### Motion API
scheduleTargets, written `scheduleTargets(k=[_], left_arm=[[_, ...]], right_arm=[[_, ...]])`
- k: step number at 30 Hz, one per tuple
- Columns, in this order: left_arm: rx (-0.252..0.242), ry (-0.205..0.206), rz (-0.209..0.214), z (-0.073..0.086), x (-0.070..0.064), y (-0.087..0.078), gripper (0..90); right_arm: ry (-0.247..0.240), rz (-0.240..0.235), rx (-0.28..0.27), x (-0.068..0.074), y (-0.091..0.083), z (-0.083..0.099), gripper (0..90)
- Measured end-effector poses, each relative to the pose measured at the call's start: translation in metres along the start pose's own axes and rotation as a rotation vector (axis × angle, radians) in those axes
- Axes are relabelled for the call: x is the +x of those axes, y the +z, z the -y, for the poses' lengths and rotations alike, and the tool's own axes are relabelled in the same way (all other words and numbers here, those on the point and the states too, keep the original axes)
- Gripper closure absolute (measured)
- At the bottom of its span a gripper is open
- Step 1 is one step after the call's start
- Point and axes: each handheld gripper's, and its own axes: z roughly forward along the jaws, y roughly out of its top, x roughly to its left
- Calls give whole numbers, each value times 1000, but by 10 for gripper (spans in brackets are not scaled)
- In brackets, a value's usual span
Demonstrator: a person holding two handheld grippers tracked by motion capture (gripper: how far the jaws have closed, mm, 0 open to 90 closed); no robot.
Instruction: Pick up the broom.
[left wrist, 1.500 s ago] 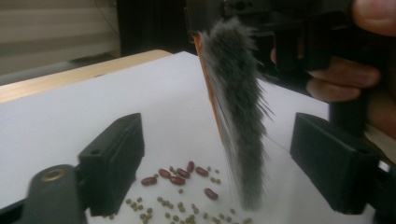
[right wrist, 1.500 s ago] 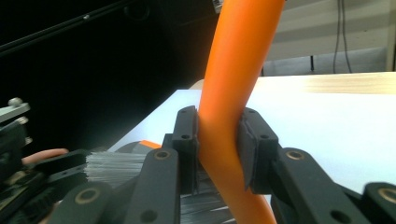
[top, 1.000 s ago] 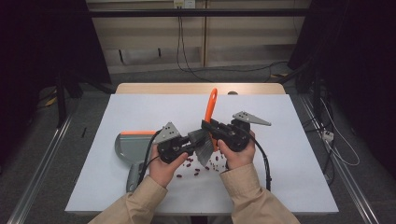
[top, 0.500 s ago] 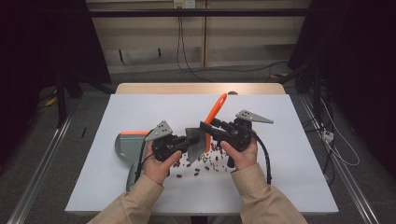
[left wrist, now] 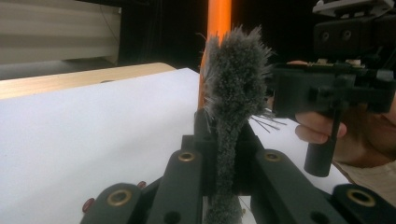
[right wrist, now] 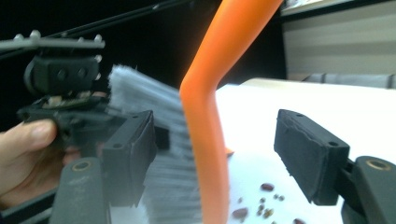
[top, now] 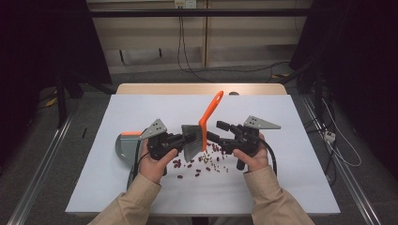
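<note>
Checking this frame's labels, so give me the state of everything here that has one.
Brush: lifted off the table, handle up and away.
Left gripper: shut on the brush's bristles.
Right gripper: open, jaws either side of the orange handle.
Dustpan: flat on the table, untouched.
Beans: scattered loose on the table.

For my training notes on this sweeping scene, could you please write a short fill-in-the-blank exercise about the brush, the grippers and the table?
1. The left gripper is shut on the grey ____ of the orange-handled plastic brush.
2. The right gripper stands ____ around the handle.
3. Scattered small dark ____ lie on the white table.
4. The grey dustpan lies on the person's ____ side.

Missing words: bristles; open; beans; left
</note>
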Motion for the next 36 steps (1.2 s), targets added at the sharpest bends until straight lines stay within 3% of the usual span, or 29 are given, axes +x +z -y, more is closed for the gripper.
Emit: scheduleTargets(k=[5, 8, 13, 28, 36], left_arm=[[-13, -2, 2, -3, 0, -2, 851], [-22, -2, 7, -5, 1, -4, 852], [-33, -13, 22, -7, -1, -4, 852], [-45, -20, 77, -8, -6, 0, 852], [-62, -29, 89, -9, -5, -1, 855]], right_arm=[[-11, -49, 65, 0, 6, 6, 289], [-40, -51, 96, 2, 12, 10, 286], [-41, -85, 131, 1, 19, 15, 285], [-51, -142, 153, 1, 29, 22, 342], [-36, -179, 166, 0, 30, 23, 503]])
